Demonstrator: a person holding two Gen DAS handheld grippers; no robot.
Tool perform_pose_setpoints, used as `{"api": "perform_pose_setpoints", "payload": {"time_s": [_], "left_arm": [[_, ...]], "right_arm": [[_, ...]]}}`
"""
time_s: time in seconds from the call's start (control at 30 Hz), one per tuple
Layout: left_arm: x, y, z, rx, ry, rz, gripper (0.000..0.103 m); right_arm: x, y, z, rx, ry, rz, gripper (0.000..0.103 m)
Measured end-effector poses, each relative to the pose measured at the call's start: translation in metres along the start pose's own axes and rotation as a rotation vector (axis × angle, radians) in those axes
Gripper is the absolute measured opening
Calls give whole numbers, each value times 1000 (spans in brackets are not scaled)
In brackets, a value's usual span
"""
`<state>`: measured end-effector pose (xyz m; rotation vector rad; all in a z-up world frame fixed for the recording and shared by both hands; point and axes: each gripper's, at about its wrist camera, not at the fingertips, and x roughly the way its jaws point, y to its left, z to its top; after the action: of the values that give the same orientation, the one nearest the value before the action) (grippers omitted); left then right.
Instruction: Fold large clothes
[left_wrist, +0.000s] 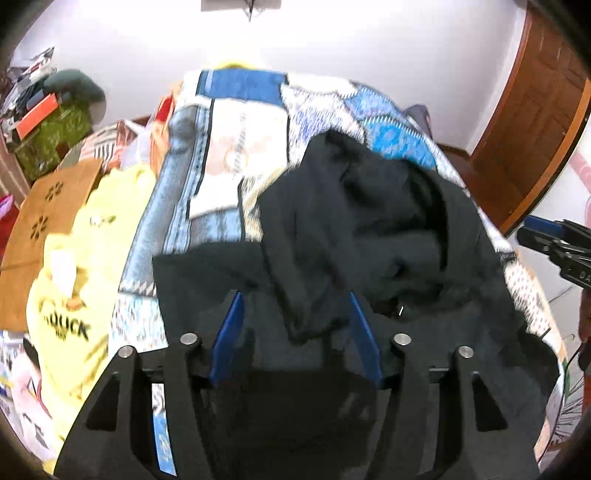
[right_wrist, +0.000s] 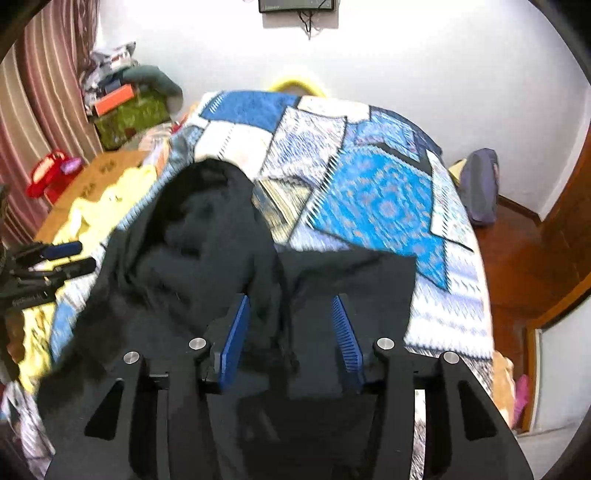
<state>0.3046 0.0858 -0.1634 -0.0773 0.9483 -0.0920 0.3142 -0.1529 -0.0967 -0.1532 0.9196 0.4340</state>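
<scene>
A large black garment lies crumpled on the bed's patchwork quilt, bunched at its far end and flatter near me. My left gripper hovers over its near part. The blue pads stand apart, with a raised fold of the cloth between them and not pressed. In the right wrist view the same garment spreads left of centre. My right gripper is open above it, and a ridge of cloth runs between its fingers untouched. Each gripper shows at the edge of the other's view: right gripper, left gripper.
A yellow printed garment and a cardboard box lie left of the bed. Piled clutter sits by a striped curtain. A purple bag rests at the bed's far right. A wooden door stands beyond the bare blue quilt.
</scene>
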Motion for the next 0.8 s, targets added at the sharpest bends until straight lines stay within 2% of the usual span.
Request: {"api": "perform_pose_setpoints", "payload": {"time_s": [0.17,0.23,0.27,0.43,0.53,0.6,0.67,0.73,0.8], "left_arm": [[14,-3,37,10,-27,-2,69],[27,2,53,15,-26,13,89],[33,2,58,11,-31,21,91],[77,15,77,-48,20,-20,92],[101,22,79,-70,50,-28,92],[115,25,77,-83,75,-37,92],[125,28,75,-101,95,-69,88],[133,30,71,-117,117,-99,76],[132,28,68,-111,106,-100,72]], "right_arm": [[19,10,29,44,-16,66,52],[33,15,35,58,5,77,52],[43,16,40,64,20,84,52],[83,14,47,139,97,147,52],[103,9,48,205,147,205,52],[112,8,47,233,167,213,52],[116,9,46,232,164,216,52],[115,8,42,232,148,241,52],[112,8,39,230,144,257,51]]}}
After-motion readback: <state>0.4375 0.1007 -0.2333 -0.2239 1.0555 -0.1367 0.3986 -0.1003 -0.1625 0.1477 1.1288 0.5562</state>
